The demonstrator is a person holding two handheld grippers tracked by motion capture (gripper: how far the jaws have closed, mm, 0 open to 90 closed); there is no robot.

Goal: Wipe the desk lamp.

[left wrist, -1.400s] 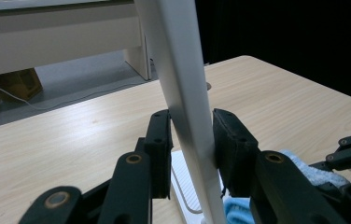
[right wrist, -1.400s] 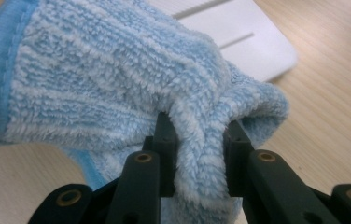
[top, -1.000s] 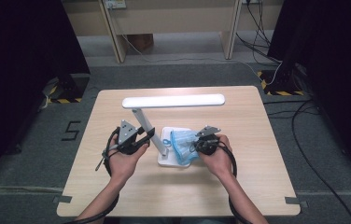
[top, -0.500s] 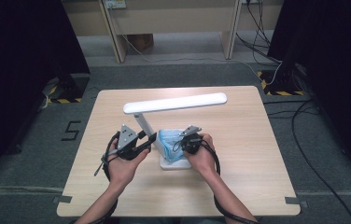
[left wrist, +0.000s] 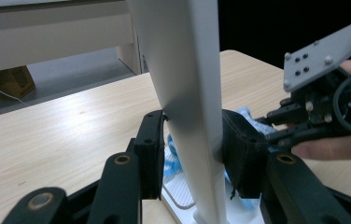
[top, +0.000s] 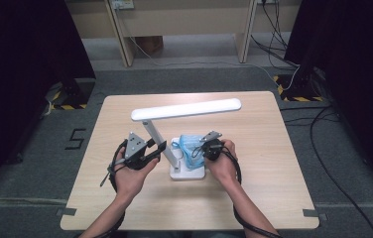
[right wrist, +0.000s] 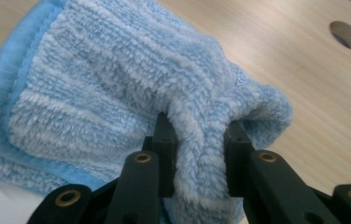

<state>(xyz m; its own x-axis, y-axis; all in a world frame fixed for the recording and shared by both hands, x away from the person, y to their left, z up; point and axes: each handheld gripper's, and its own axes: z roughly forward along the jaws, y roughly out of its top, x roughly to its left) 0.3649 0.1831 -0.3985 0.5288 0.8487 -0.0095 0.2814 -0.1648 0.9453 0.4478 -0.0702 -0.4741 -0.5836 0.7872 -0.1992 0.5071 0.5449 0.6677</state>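
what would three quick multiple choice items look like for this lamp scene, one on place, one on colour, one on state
1. Where does the cloth lie?
A. on the lamp's base
B. on the floor
C. on the lamp's head

2. What colour is the cloth?
A. red
B. light blue
C. black

3. What do the left tongs grip?
A. nothing
B. the cable
C. the lamp's stem

Key: 1 A, the cloth rests on the white base in the high view. 2 B, its pile is pale blue. 3 C, both pads press the white stem.
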